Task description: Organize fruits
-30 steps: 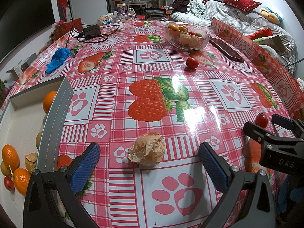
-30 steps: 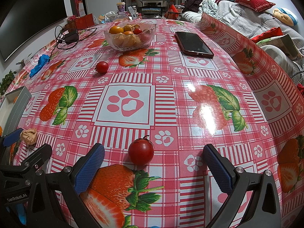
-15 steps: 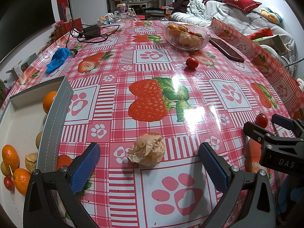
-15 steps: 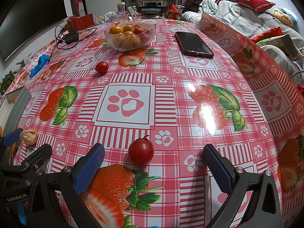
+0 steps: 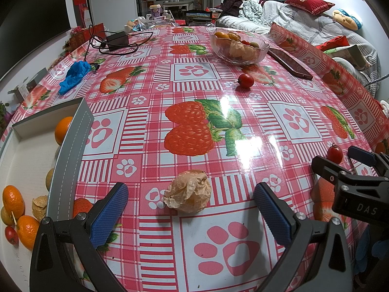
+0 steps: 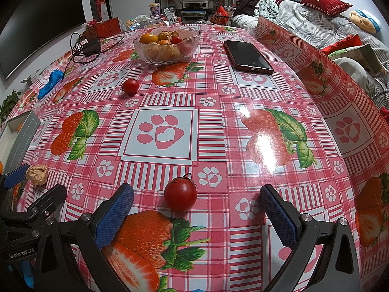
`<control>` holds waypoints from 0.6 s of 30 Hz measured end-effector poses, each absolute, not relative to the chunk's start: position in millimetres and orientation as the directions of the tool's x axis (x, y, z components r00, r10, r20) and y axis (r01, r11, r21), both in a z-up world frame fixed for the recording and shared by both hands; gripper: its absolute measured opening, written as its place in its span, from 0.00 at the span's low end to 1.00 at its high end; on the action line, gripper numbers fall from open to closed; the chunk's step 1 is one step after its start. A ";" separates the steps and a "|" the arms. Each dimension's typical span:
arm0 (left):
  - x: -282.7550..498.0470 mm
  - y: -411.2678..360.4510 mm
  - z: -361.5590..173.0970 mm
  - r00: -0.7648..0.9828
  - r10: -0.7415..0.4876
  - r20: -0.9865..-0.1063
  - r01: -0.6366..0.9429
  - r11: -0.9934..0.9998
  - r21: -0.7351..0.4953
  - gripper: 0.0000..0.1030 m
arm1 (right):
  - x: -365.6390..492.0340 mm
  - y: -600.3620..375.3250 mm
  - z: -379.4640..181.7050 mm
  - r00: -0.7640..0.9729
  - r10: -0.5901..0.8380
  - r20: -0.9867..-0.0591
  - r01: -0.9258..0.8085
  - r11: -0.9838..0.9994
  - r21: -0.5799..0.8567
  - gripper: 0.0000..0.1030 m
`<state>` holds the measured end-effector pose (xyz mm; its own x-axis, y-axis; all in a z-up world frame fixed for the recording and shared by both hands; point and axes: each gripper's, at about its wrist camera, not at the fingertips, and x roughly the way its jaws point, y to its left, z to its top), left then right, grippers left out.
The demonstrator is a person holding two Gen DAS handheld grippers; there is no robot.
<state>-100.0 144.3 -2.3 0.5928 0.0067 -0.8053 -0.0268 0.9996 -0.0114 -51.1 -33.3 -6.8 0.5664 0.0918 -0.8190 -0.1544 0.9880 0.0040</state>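
Fruits: a husked berry (image 5: pixel 187 192) lay between the wide-apart jaws of the left gripper (image 5: pixel 192 209); a tomato (image 6: pixel 180 194) sat likewise before the right gripper (image 6: pixel 197 211), neither touched.
Done: oranges (image 5: pixel 13 202) and small fruit already lay in the tray (image 5: pixel 70 150); more sat in the bowl (image 6: pixel 166 46).
Left: both near fruits, plus a second tomato (image 6: pixel 130 86) mid-table.
Writing: "GenRobot.AI" and "DAS" on the gripper bodies.
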 end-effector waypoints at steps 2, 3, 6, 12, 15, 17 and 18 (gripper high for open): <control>-99.9 144.2 -2.4 0.593 0.007 -0.805 -0.027 1.000 -0.011 1.00 | -51.2 -33.4 -6.7 0.566 0.092 -0.819 -0.154 0.988 0.004 1.00; -100.0 144.3 -2.3 0.593 0.007 -0.805 -0.027 1.000 -0.011 1.00 | -51.2 -33.4 -6.8 0.566 0.092 -0.819 -0.154 0.988 0.004 1.00; -99.9 144.1 -2.4 0.593 0.007 -0.805 -0.027 1.000 -0.011 1.00 | -51.1 -33.4 -6.7 0.566 0.092 -0.819 -0.154 0.988 0.004 1.00; -99.6 144.0 -2.3 0.592 0.008 -0.806 -0.027 1.000 -0.010 1.00 | -51.2 -33.1 -6.7 0.566 0.090 -0.819 -0.154 0.988 0.003 1.00; -99.6 144.2 -2.0 0.592 0.008 -0.806 -0.027 1.000 -0.010 1.00 | -51.1 -33.0 -6.6 0.566 0.090 -0.820 -0.154 0.988 0.002 1.00; -98.7 144.4 -2.5 0.590 0.011 -0.807 -0.030 1.000 -0.009 1.00 | -50.7 -32.9 -6.5 0.564 0.090 -0.821 -0.156 0.988 0.001 1.00; -98.0 144.6 -2.7 0.587 0.011 -0.809 -0.031 0.999 -0.009 1.00 | -50.9 -33.0 -6.2 0.562 0.089 -0.822 -0.156 0.988 0.001 1.00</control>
<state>-98.0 144.6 -2.7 0.5873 0.0111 -0.8093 -0.0308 0.9995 -0.0086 -50.9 -33.0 -6.2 0.5621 0.0892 -0.8222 -0.1559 0.9878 0.0006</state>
